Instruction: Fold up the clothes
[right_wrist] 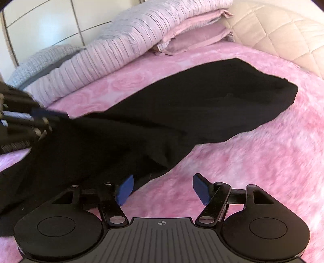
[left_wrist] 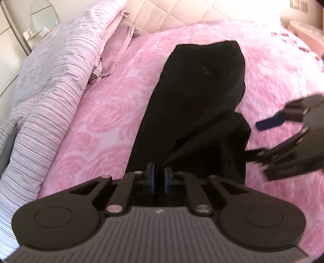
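Black trousers (left_wrist: 194, 105) lie lengthwise on the pink rose blanket (left_wrist: 97, 121), with a small button showing near their far end. My left gripper (left_wrist: 159, 174) is shut on a raised fold of the near end, and the cloth runs up into the narrow gap between its blue pads. In the right wrist view the trousers (right_wrist: 202, 101) stretch from lower left to upper right, and the left gripper (right_wrist: 46, 121) bites into them at the left edge. My right gripper (right_wrist: 163, 190) stands open over the blanket, its left pad beside the cloth's edge with nothing pinched. It also shows as the right gripper (left_wrist: 259, 139) beside the trousers.
A striped lilac duvet (left_wrist: 50, 91) is heaped along the left side of the bed, with a pink pillow (left_wrist: 115, 50) against it. A quilted cream headboard (left_wrist: 172, 12) closes the far end. A round mirror (left_wrist: 44, 18) stands beyond the bed at far left.
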The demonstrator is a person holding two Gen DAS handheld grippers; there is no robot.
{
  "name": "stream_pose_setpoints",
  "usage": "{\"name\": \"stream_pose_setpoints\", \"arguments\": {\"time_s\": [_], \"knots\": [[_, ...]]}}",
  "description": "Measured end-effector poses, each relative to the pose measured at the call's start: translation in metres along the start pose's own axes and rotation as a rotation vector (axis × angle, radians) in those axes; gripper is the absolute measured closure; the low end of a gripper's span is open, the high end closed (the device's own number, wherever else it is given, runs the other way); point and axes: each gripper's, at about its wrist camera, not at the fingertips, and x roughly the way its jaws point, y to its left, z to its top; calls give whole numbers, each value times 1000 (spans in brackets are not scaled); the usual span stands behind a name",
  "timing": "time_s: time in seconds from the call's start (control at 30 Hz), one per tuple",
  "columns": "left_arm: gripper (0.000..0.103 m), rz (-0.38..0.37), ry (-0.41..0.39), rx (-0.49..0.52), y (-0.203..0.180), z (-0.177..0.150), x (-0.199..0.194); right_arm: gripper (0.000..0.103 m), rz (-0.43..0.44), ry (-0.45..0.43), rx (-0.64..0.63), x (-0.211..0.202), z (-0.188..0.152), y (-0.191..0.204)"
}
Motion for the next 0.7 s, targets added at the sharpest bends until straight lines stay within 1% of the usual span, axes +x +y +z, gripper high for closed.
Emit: {"name": "stream_pose_setpoints", "arguments": {"time_s": [0.1, 0.2, 0.3, 0.37, 0.4, 0.43, 0.47, 0.5, 0.53, 0.6, 0.7], "knots": [[96, -11, -9, 14, -2, -1, -3, 34, -15, -26, 58, 18, 6, 5], [96, -16, -15, 22, -4, -7, -7, 33, -97, -48, 32, 22, 11, 0], [96, -42, -20, 58, -13, -13, -12, 35, -187, -69, -1, 25, 15, -5], [94, -69, -23, 120, -30, -18, -16, 40, -187, -67, -30, 3, 15, -18], [94, -82, -23, 161, -41, -22, -18, 46, -187, -66, -60, -10, 14, -22], [94, -92, -19, 204, -53, -26, -19, 61, -180, -58, -89, -21, 11, -23], [95, -100, -14, 243, -64, -30, -19, 69, -171, -41, -112, -28, 8, -22], [95, -105, -6, 277, -74, -36, -18, 85, -164, -23, -134, -33, 4, -21], [95, -110, 4, 312, -84, -42, -17, 92, -161, -9, -140, -33, 2, -19], [95, -125, 20, 351, -98, -53, -15, 95, -158, 14, -139, -30, -1, -16], [94, -142, 17, 365, -110, -65, -19, 96, -159, 41, -123, -37, -5, -20]]}}
